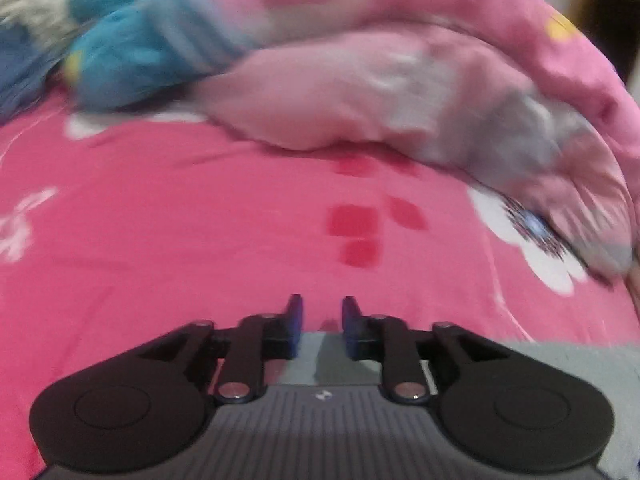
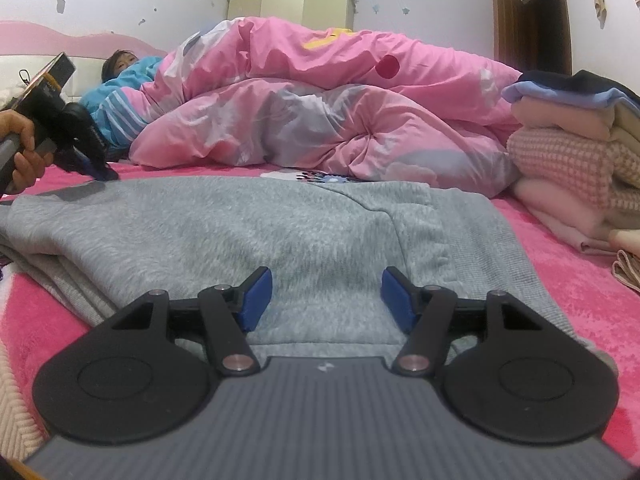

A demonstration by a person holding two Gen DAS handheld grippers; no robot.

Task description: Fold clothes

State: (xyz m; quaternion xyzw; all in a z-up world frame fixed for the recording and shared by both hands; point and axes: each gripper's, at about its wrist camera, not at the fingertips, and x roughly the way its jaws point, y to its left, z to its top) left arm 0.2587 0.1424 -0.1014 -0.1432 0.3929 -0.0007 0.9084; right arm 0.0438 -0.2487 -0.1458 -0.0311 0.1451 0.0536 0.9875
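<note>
Grey fleecy knit garment [image 2: 256, 232] lies spread flat on the bright pink bedsheet [image 2: 560, 272], directly under the right gripper [image 2: 327, 298], whose blue-padded jaws stand wide apart above it, holding nothing; only the right wrist view shows the stack of folded clothes [image 2: 576, 160] to the right, the rumpled pink quilt [image 2: 320, 108] behind and a hand [image 2: 22, 148] holding the left gripper [image 2: 98, 168] at the garment's far left edge; the blurred left wrist view shows the left gripper [image 1: 322, 322] over the sheet [image 1: 200, 220], jaws slightly apart and empty.
</note>
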